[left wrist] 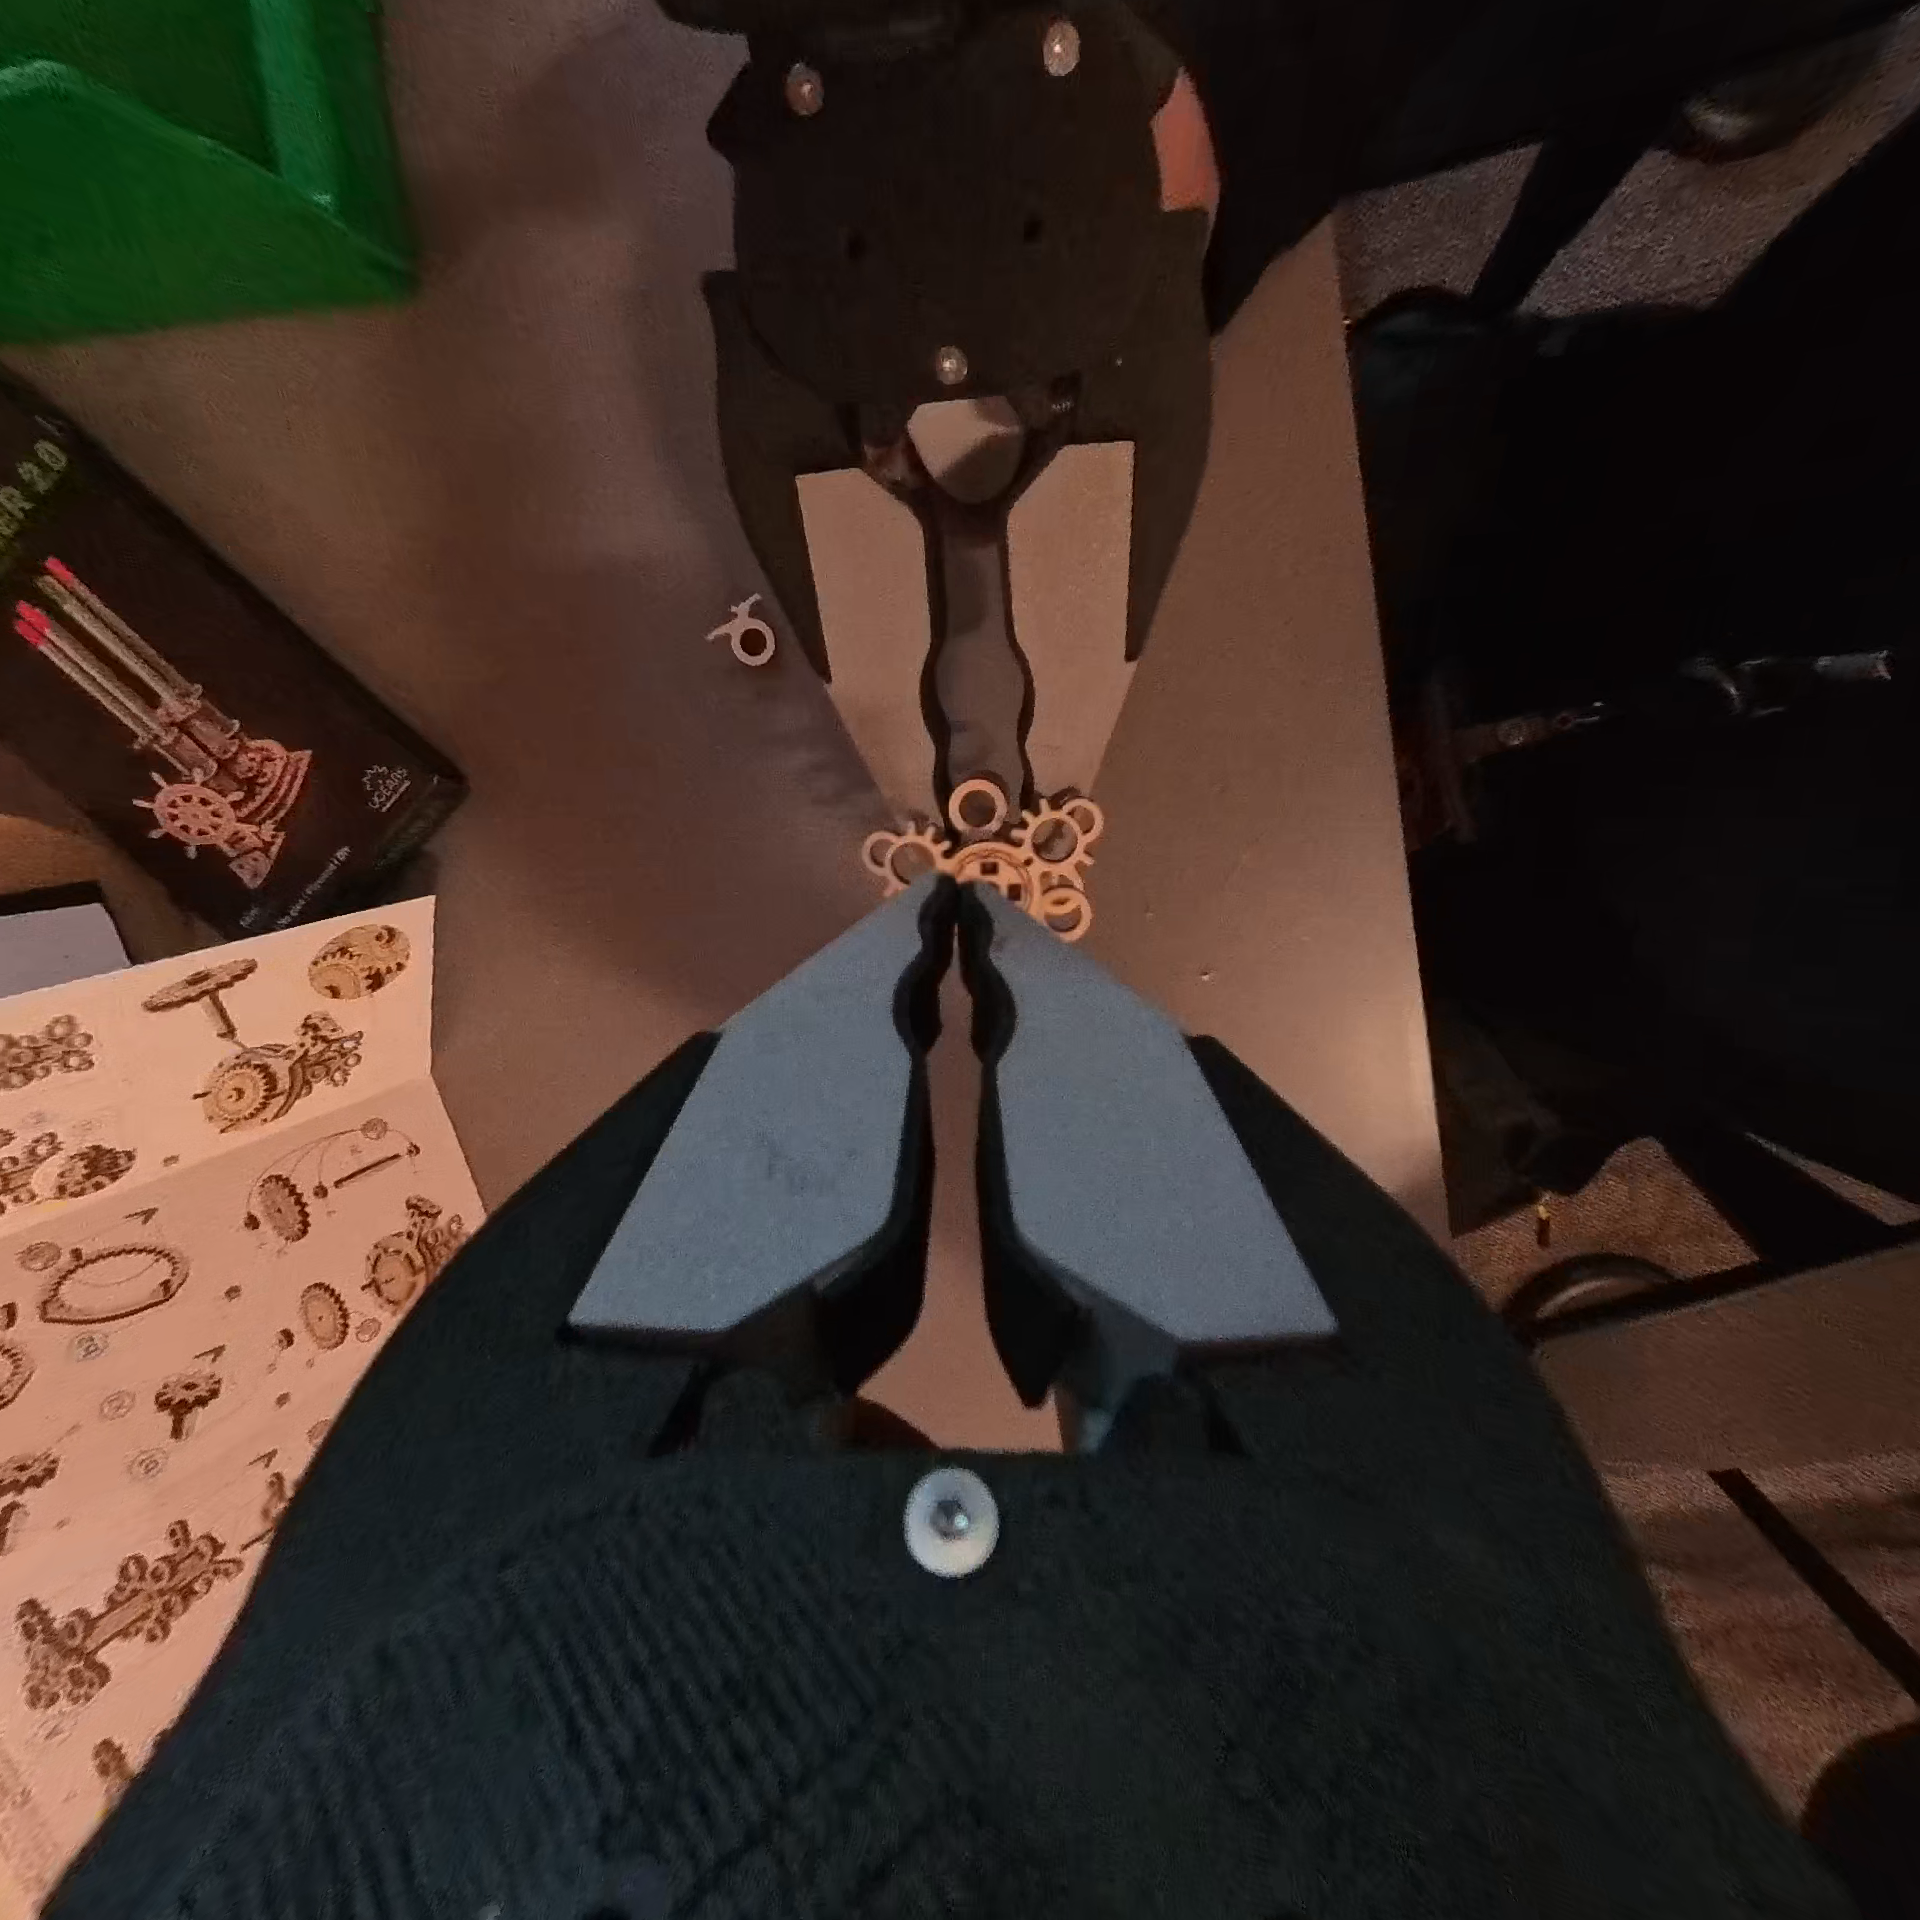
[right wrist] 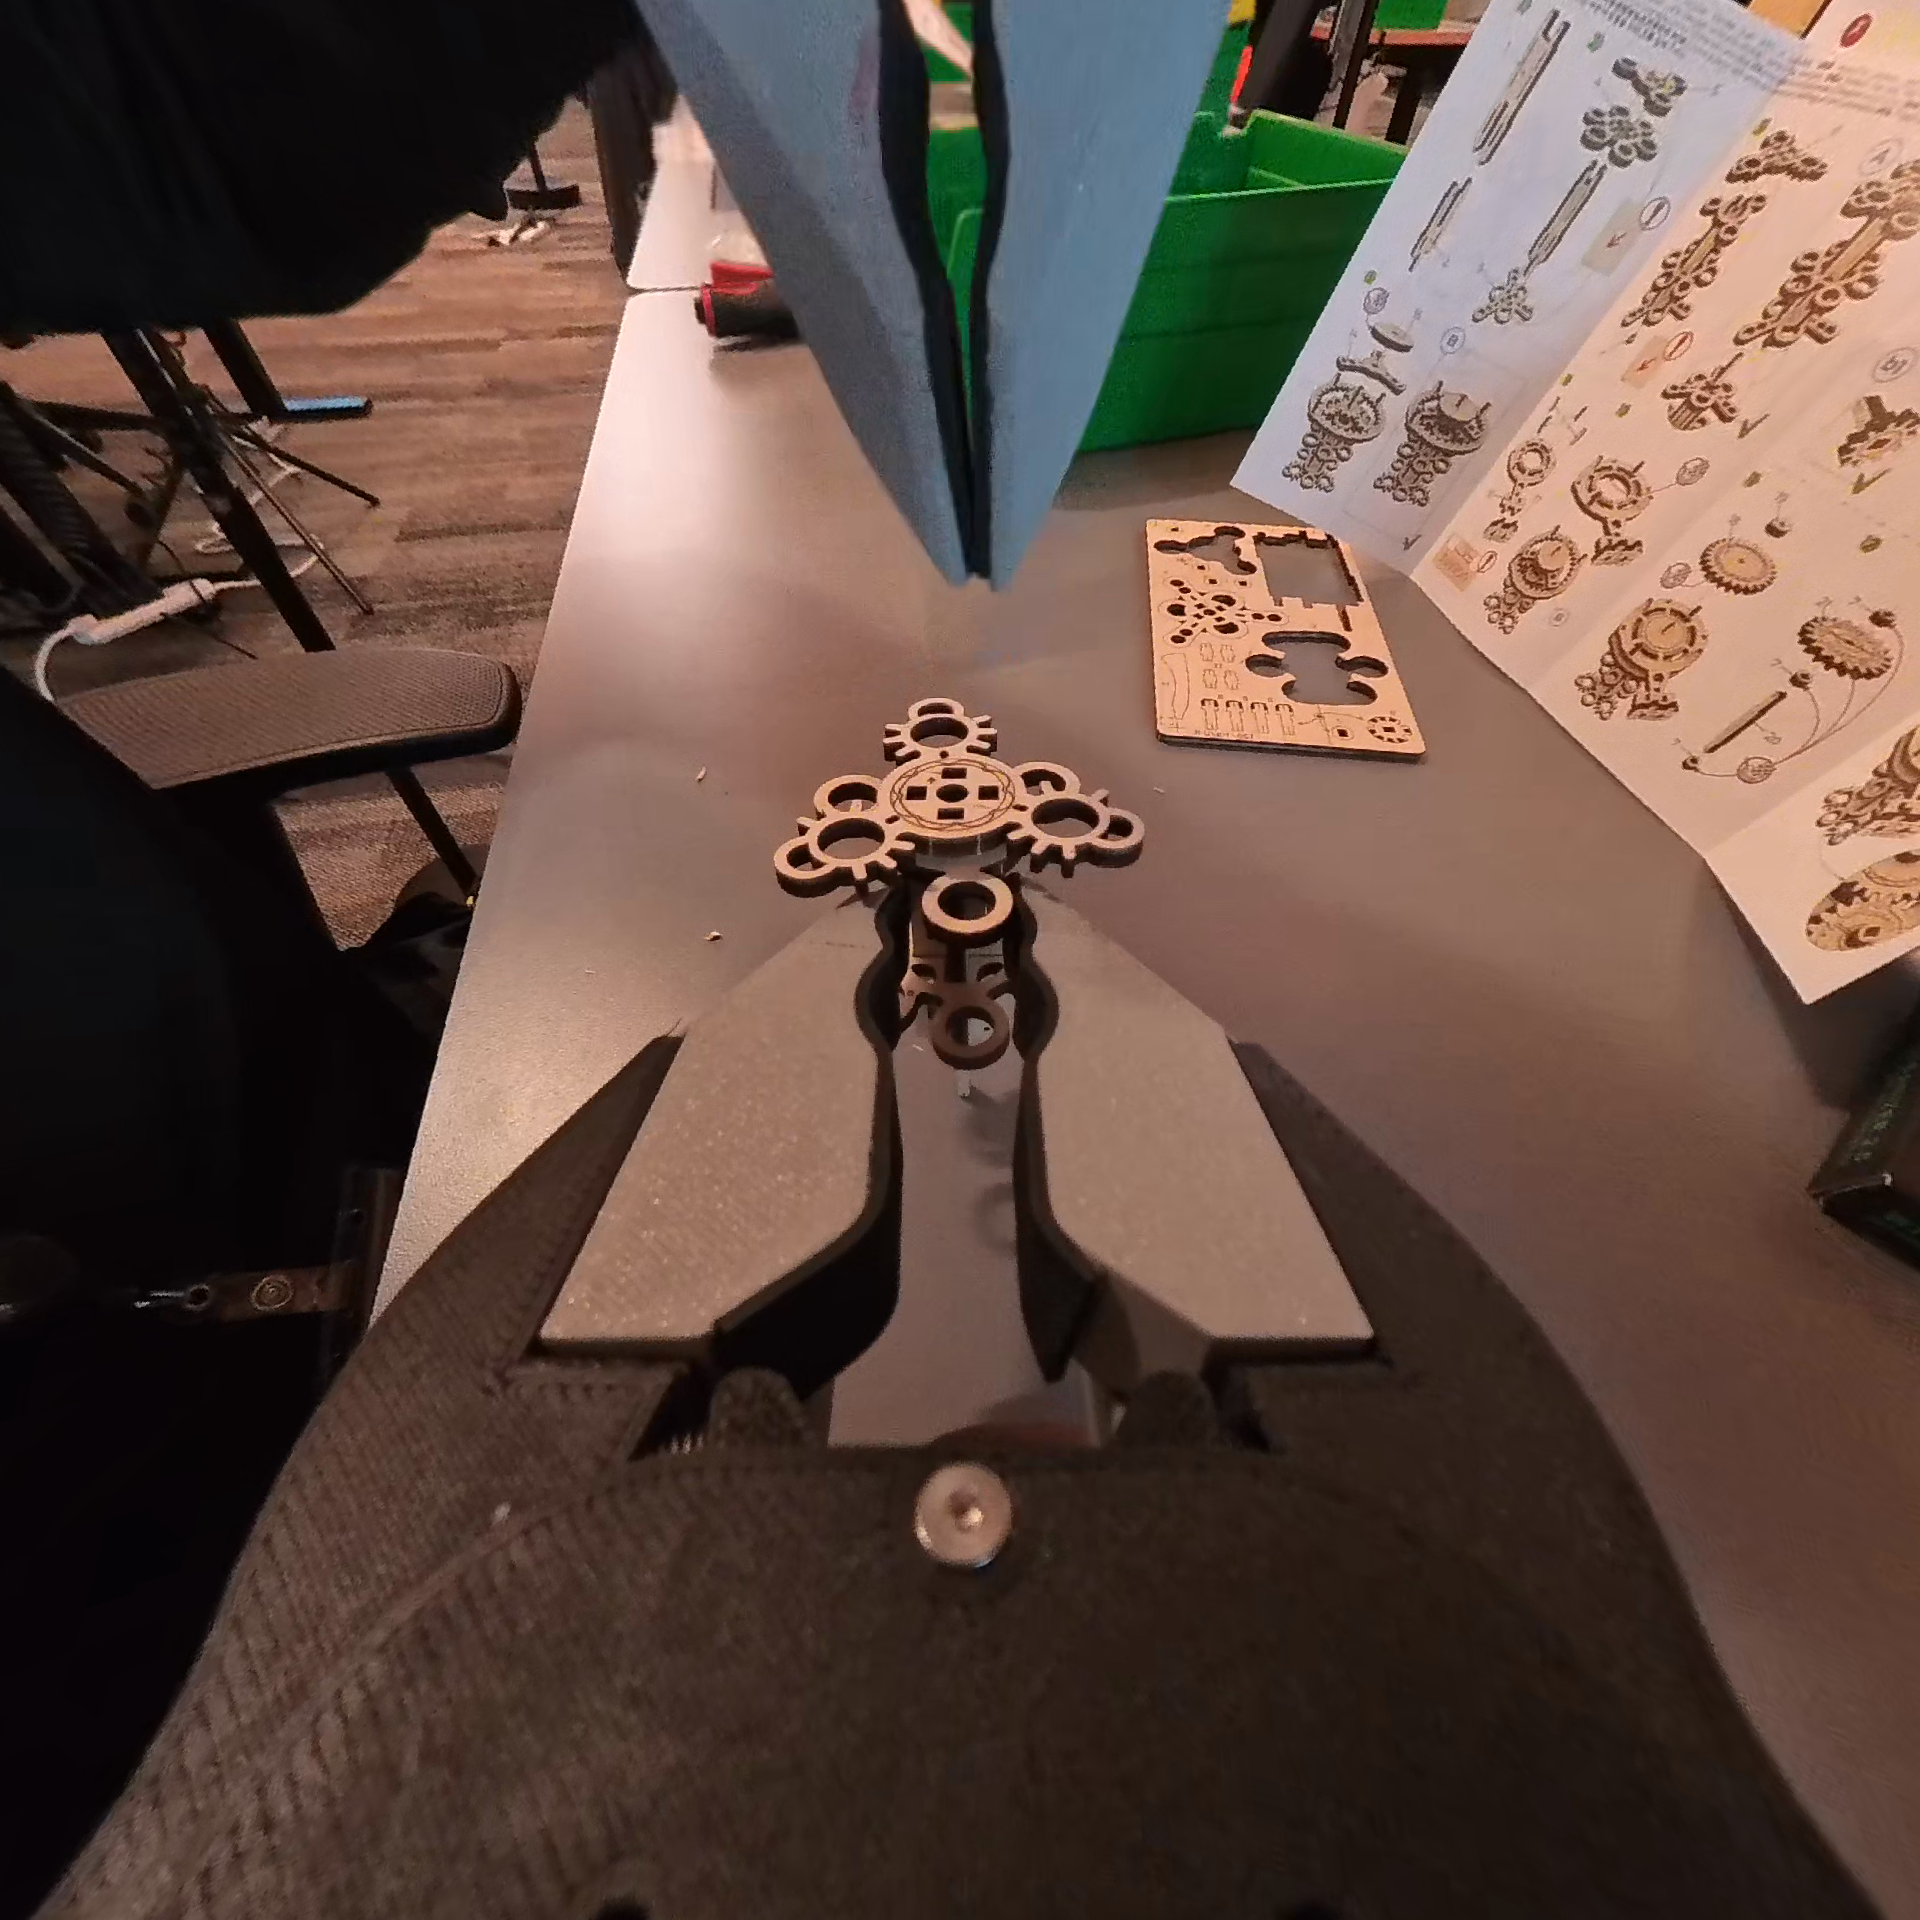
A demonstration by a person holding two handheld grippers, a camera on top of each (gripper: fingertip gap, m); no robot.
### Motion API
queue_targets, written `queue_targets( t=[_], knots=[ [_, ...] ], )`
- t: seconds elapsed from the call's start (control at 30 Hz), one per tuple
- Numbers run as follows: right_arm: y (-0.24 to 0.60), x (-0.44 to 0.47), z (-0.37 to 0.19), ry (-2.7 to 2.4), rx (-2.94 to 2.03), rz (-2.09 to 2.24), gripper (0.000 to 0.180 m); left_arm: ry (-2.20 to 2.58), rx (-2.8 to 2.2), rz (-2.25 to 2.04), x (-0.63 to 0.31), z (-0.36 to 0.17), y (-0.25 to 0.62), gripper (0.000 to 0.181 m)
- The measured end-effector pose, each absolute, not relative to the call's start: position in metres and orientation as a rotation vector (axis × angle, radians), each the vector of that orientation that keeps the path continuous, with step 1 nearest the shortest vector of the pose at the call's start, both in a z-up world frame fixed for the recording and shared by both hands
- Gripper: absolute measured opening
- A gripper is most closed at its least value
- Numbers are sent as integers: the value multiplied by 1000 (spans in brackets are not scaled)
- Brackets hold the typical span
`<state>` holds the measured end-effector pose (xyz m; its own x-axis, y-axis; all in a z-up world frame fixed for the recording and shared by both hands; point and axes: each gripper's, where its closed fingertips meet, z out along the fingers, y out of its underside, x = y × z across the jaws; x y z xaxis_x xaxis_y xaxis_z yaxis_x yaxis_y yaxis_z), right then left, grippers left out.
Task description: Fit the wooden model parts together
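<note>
Wooden gear plate [right wrist: 951, 805] lies mid-frame on worktop [right wrist: 1351, 1039]. Right tongs [right wrist: 961, 961] grasp ringed strut [right wrist: 966, 971]; left tongs [left wrist: 956, 899] clenched, empty, above. Judged: insertion step, needing slot alignment.

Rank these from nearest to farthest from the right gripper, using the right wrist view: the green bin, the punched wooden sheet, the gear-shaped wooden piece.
1. Gear-shaped wooden piece: just ahead of the right gripper fingers, centre.
2. Punched wooden sheet: farther back, to the right, flat on the table.
3. Green bin: farthest, at the back right.
</note>
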<state>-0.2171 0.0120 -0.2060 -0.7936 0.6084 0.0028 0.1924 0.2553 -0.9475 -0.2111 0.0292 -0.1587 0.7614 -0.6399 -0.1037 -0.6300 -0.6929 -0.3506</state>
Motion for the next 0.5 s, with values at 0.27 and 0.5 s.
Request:
queue_targets(
  t=[0.27, 0.5],
  knots=[
    [12, -217, -206, -2163, -734, 1551, 14, 1041, -2706, -24, -211, -194, 19, 0],
    [12, -218, -207, -2167, -741, 1557, 14, 985, -2672, -160, -200, -199, 24, 0]
  ],
)
